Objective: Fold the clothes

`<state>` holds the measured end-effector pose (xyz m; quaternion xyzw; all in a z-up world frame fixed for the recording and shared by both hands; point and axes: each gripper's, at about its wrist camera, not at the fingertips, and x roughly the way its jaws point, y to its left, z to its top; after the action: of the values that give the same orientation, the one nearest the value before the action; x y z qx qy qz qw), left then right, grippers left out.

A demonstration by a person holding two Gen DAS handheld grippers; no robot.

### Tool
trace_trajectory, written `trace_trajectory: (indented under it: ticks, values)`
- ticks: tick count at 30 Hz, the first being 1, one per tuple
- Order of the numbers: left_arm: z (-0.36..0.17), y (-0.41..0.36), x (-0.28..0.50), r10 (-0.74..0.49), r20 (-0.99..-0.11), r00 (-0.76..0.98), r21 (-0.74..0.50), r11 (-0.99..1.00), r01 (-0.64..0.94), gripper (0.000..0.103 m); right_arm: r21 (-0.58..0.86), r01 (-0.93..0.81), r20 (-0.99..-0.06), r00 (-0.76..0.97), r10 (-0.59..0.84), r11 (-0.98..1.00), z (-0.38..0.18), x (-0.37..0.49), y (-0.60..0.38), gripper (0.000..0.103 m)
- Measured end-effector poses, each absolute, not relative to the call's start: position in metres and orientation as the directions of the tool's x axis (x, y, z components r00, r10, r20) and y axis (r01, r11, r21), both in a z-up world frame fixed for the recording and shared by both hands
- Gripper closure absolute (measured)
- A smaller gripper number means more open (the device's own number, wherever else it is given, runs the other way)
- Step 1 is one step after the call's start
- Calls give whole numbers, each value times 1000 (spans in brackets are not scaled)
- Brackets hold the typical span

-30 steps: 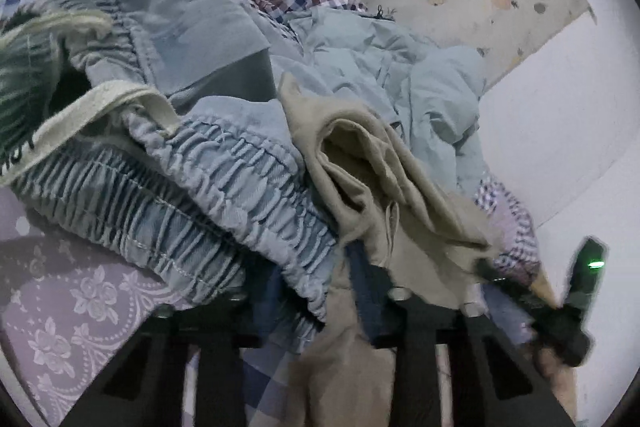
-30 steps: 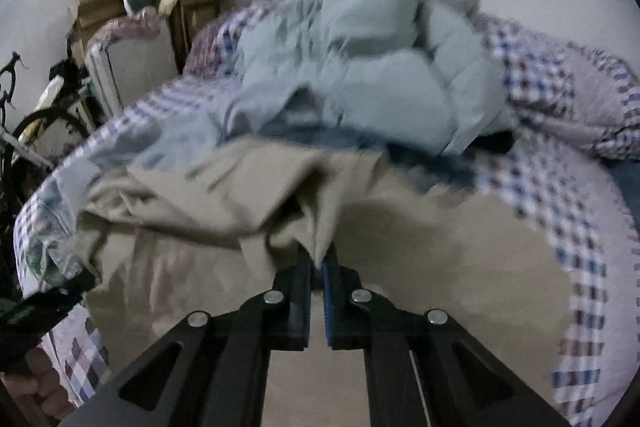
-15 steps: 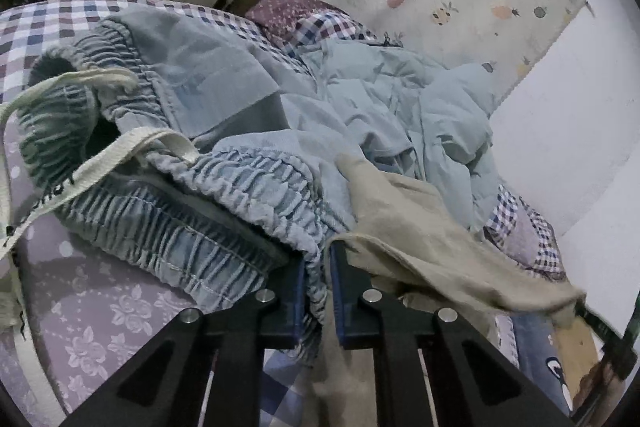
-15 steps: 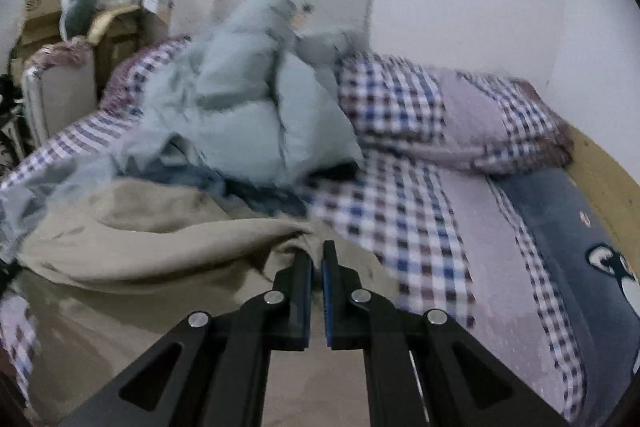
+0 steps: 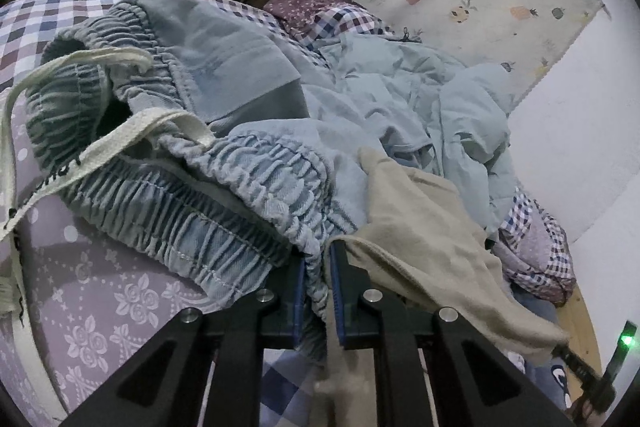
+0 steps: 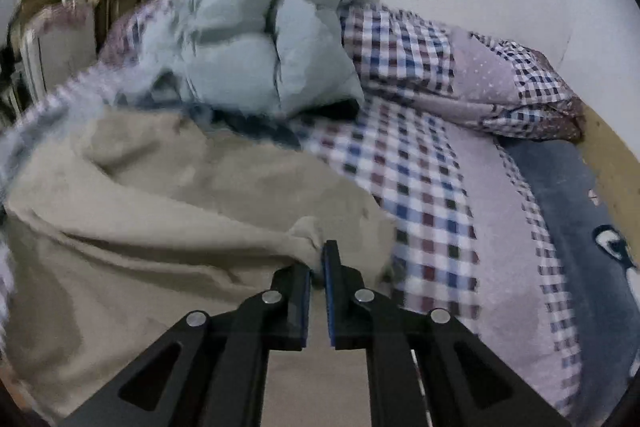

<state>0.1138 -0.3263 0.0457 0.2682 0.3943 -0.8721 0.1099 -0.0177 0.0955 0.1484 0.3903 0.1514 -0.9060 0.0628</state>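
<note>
Right now the left tool point(image 5: 318, 291) has its blue-padded fingers drawn narrow, pinching fabric between them: the gathered hem of the blue denim garment point(image 5: 224, 203) bunches into the gap, and an edge of the beige garment point(image 5: 424, 239) lies against the right finger and drapes over it. Whether the pads clamp the beige cloth, the denim, or both cannot be told from this view. From that tool the beige cloth runs in a taut band down and to the right, toward the right tool, whose dark body and green light point(image 5: 625, 340) show at the lower right edge.

The right tool point(image 6: 318, 269) is likewise nearly closed, with a puckered fold of the beige garment point(image 6: 160, 219) nipped between its pads. The rest of that garment spreads out to the left and below the fingers, rumpled, lying over the bed.

Behind the left tool the denim garment sits heaped, its elastic waistband open toward the camera, with a cream drawstring point(image 5: 120, 143) looping out across it. Beyond it lies a crumpled pale blue garment point(image 5: 420, 99), which in the right view stands up as a mound point(image 6: 256, 39) behind the beige cloth.

All of this rests on a bed with a checked sheet point(image 6: 412, 171) and a lilac floral cover point(image 5: 108, 291). A checked pillow point(image 6: 480, 79) lies against the white wall, and a dark blue blanket point(image 6: 560, 195) lies along the bed's right side.
</note>
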Motion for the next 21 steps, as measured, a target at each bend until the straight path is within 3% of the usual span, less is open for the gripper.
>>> trace_trajectory:
  ticks: [5, 10, 21]
  values:
    - [44, -326, 114, 12, -564, -826, -625, -659, 417, 87, -240, 163, -765, -639, 82, -957, 118, -13, 126, 83]
    - [45, -323, 114, 7, -567, -824, -616, -668, 418, 87, -105, 94, -791, -612, 26, -990, 105, -11, 163, 65]
    - [44, -322, 112, -8, -574, -819, -605, -669, 431, 86, 10, 275, -824, -542, -164, -961, 90, -27, 139, 59]
